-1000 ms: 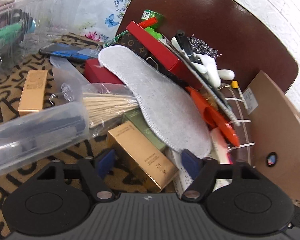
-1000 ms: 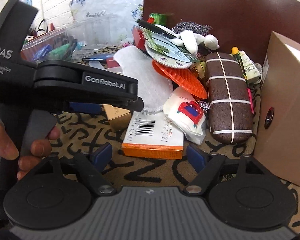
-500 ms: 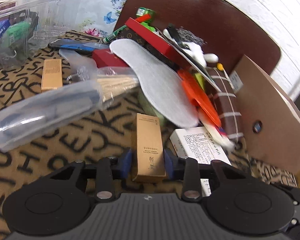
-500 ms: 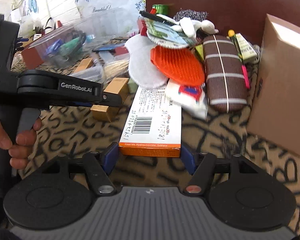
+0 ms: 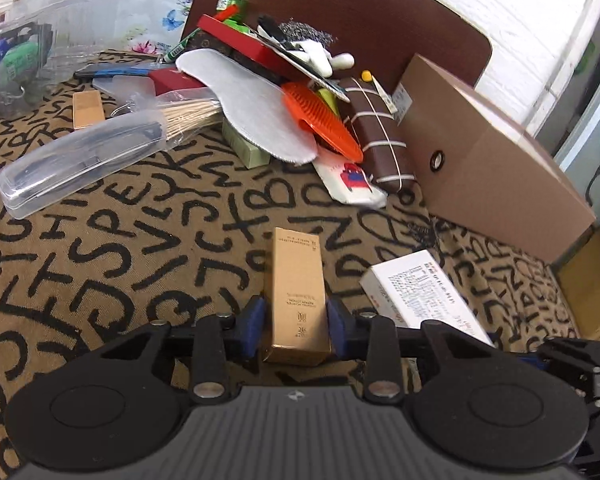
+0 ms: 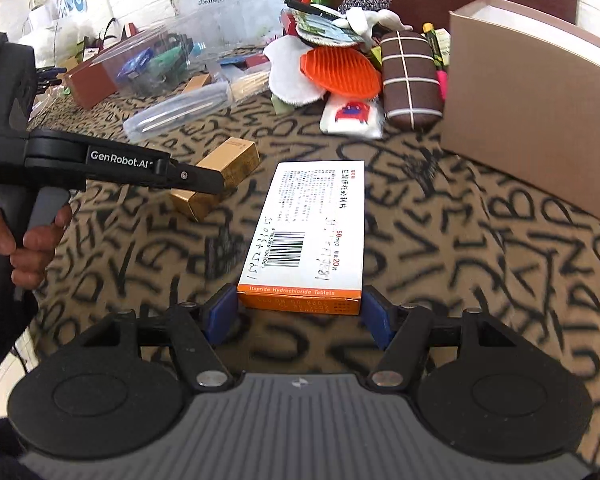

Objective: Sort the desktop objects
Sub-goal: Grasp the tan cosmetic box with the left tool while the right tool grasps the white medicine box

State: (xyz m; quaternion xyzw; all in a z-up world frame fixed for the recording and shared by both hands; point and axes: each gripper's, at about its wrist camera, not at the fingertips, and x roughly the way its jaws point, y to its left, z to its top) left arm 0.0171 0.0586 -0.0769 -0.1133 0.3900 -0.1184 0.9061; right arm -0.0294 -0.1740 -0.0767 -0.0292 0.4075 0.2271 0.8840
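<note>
Already the gold box (image 5: 298, 296) sits pinched between the left gripper (image 5: 296, 326) pads, its long axis running straight ahead out of the tongs. Beside it the white pill box (image 6: 310, 232) is clamped by its orange end in the right gripper (image 6: 298, 312), lengthwise too. Both hang over bare lettered cloth (image 5: 120, 248), the clutter heap (image 5: 268, 80) well ahead. To the right, near the cloth's edge, stands a cardboard box (image 5: 492, 168), the likeliest drop, with open room.
</note>
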